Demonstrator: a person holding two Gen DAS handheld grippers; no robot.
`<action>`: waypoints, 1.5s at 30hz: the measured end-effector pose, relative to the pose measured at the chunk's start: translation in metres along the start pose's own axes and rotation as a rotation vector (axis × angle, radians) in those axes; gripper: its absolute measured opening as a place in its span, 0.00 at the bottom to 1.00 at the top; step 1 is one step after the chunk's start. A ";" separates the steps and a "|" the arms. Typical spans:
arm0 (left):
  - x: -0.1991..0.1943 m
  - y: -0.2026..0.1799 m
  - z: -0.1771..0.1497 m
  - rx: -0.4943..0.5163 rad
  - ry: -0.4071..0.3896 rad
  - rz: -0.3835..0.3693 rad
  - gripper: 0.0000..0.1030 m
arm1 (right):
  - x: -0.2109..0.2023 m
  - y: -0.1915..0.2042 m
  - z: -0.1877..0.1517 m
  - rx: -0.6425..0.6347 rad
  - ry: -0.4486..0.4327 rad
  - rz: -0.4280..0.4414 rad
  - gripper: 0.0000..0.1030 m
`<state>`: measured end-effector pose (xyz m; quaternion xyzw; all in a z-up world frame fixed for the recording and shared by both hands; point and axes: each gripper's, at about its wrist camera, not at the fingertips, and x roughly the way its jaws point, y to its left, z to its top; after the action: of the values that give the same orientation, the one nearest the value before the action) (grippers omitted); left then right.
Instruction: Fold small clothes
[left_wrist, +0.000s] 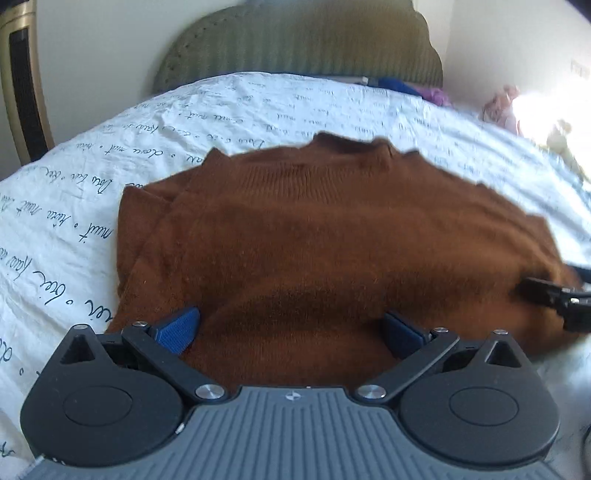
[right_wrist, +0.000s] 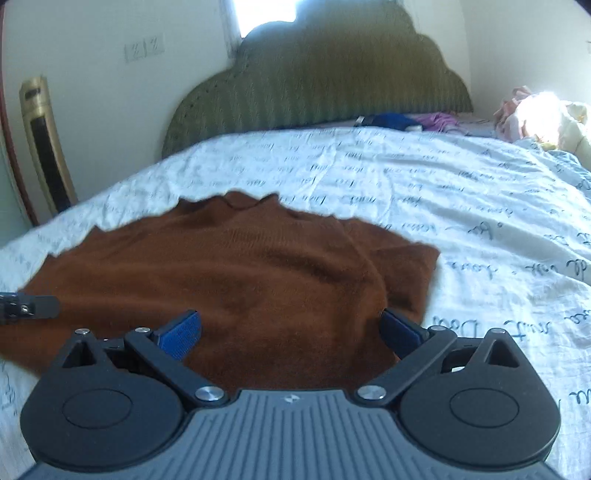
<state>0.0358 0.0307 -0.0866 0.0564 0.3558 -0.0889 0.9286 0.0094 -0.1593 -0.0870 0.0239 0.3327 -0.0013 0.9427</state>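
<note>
A brown knit sweater (left_wrist: 314, 229) (right_wrist: 240, 266) lies flat on the bed, collar toward the headboard, with its sleeves folded in over the body. My left gripper (left_wrist: 291, 330) is open, its blue pads (left_wrist: 181, 328) wide apart over the sweater's near hem on the left side. My right gripper (right_wrist: 291, 332) is also open, spread over the hem near the sweater's right edge. Each gripper shows at the edge of the other's view: the right gripper's fingers (left_wrist: 554, 299) and the left gripper's fingers (right_wrist: 29, 306), both resting low on the knit.
The white bedsheet (right_wrist: 461, 221) printed with dark script covers the bed. A green scalloped headboard (right_wrist: 317, 85) stands at the far end, with blue and purple clothes (right_wrist: 406, 120) below it. A gold tower appliance (right_wrist: 46, 147) stands left; soft toys (right_wrist: 546, 114) sit far right.
</note>
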 end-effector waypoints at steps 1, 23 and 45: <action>-0.002 -0.003 -0.006 0.026 0.004 0.015 1.00 | 0.004 0.007 -0.003 -0.068 0.044 -0.038 1.00; -0.016 0.009 -0.022 -0.011 0.030 0.001 1.00 | 0.001 0.048 -0.007 -0.119 0.055 -0.025 1.00; 0.076 0.014 0.062 -0.136 -0.032 -0.083 1.00 | 0.079 0.022 0.056 0.064 0.049 -0.023 1.00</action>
<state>0.1345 0.0246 -0.0909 -0.0230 0.3479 -0.1036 0.9315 0.1067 -0.1393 -0.0917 0.0501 0.3555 -0.0221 0.9331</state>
